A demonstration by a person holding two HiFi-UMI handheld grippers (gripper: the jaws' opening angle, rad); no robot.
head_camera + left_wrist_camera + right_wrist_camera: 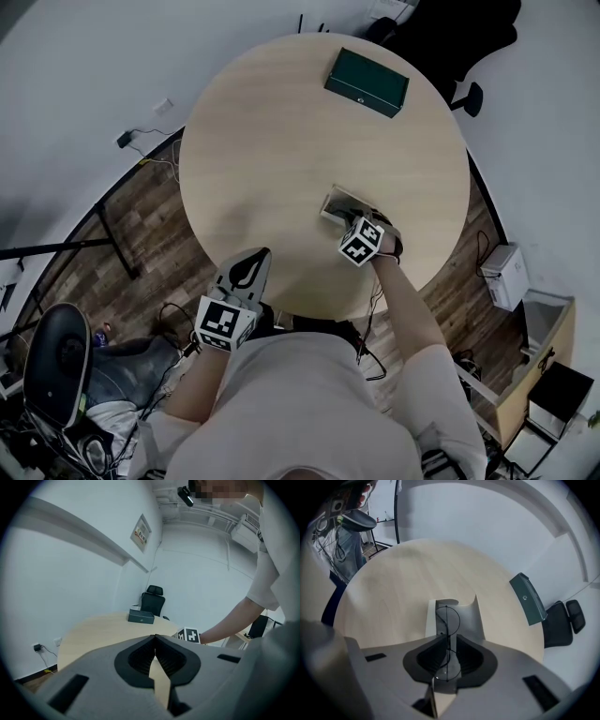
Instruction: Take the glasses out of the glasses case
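A pale glasses case [471, 616] lies open on the round wooden table [281, 141], near its front right edge [334, 201]. My right gripper [448, 637] points steeply down over it. It is shut on thin wire-framed glasses [449, 618] with round lenses, gripped near the bridge. One lens stands beyond the fingertips above the case; the other sits back between the jaws. I cannot tell whether the glasses touch the case. In the head view the right gripper [349, 218] hides the glasses. My left gripper [259, 255] is at the table's near edge, shut and empty [155, 637].
A dark green box [367, 82] sits at the table's far side, also visible as the green box [527, 599] in the right gripper view. A black office chair [450, 28] stands behind it. A stool with clothes [56, 356] and cables are on the floor at the left.
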